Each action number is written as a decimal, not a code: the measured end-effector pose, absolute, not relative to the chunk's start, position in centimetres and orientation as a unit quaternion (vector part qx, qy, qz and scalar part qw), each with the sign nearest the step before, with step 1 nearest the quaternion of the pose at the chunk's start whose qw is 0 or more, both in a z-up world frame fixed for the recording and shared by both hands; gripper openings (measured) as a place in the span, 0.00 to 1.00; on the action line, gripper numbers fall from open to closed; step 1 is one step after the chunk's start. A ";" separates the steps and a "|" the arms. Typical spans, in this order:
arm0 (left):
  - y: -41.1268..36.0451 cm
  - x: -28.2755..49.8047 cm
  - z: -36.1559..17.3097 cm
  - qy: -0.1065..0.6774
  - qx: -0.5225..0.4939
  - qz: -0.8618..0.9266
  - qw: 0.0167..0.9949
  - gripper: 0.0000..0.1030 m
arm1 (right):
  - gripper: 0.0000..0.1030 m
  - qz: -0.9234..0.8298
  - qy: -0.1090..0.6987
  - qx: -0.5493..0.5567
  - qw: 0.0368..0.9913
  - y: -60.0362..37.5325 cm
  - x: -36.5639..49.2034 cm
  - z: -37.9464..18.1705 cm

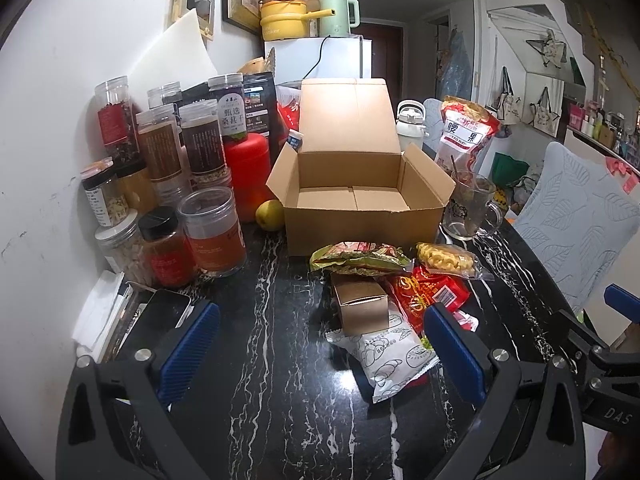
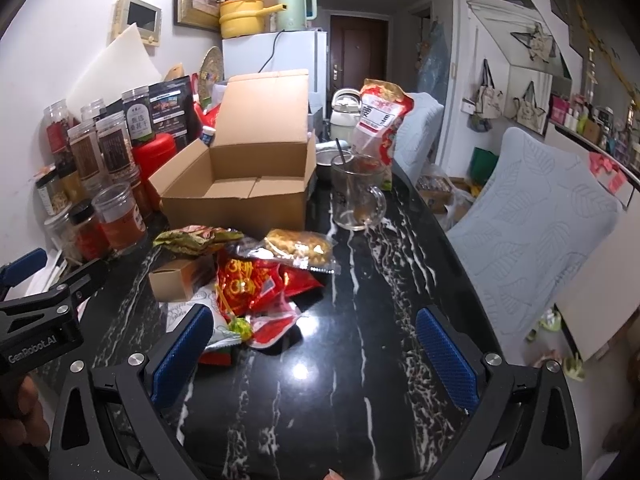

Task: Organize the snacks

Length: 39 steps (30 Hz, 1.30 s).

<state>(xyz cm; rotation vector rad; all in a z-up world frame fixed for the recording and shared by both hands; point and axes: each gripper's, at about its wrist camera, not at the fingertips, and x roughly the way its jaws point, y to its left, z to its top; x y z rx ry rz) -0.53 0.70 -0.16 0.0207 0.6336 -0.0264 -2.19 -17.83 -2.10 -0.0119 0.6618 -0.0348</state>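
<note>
Where left-view box point(image 1: 360, 200) blocks: bowl point(image 2: 326, 160).

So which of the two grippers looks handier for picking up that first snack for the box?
Probably the left gripper: its open jaws frame the white bread packet and small brown carton straight ahead. The right gripper, also open, faces mostly bare tabletop, with the pile off by its left jaw.

Each fisheye view looks forward from low over the black marbled desk point(image 1: 280, 320), its own tongs filling the lower frame. The left view faces the open cardboard box point(image 1: 360, 200) squarely at frame centre, with the snack pile point(image 1: 384, 292) close below it. The right view sits further right, with the same box point(image 2: 240, 196) and pile point(image 2: 248, 280) left of centre. Each catches the other tongs at its frame edge.
</note>
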 end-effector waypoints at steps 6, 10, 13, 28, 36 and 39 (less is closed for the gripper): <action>0.8 -0.6 -0.2 0.312 0.010 -0.012 0.950 1.00 | 1.00 -0.016 0.325 -0.007 0.946 -17.7 -2.2 -2.1; 0.7 -0.6 -0.3 0.312 0.015 -0.006 0.950 1.00 | 1.00 -0.017 0.325 -0.008 0.945 -17.7 -2.1 -2.1; 0.7 -0.6 -0.4 0.314 0.014 -0.009 0.949 1.00 | 1.00 -0.016 0.325 -0.009 0.945 -17.7 -2.3 -2.1; 0.3 -0.8 -0.5 0.315 0.027 -0.009 0.949 1.00 | 1.00 -0.014 0.326 -0.011 0.945 -17.5 -2.2 -2.2; 0.3 -0.9 -0.4 0.315 0.027 -0.011 0.949 1.00 | 1.00 -0.013 0.327 -0.009 0.945 -17.5 -2.3 -2.3; 0.2 -0.9 -0.3 0.315 0.029 -0.012 0.949 1.00 | 1.00 -0.013 0.325 -0.010 0.945 -17.5 -2.3 -2.2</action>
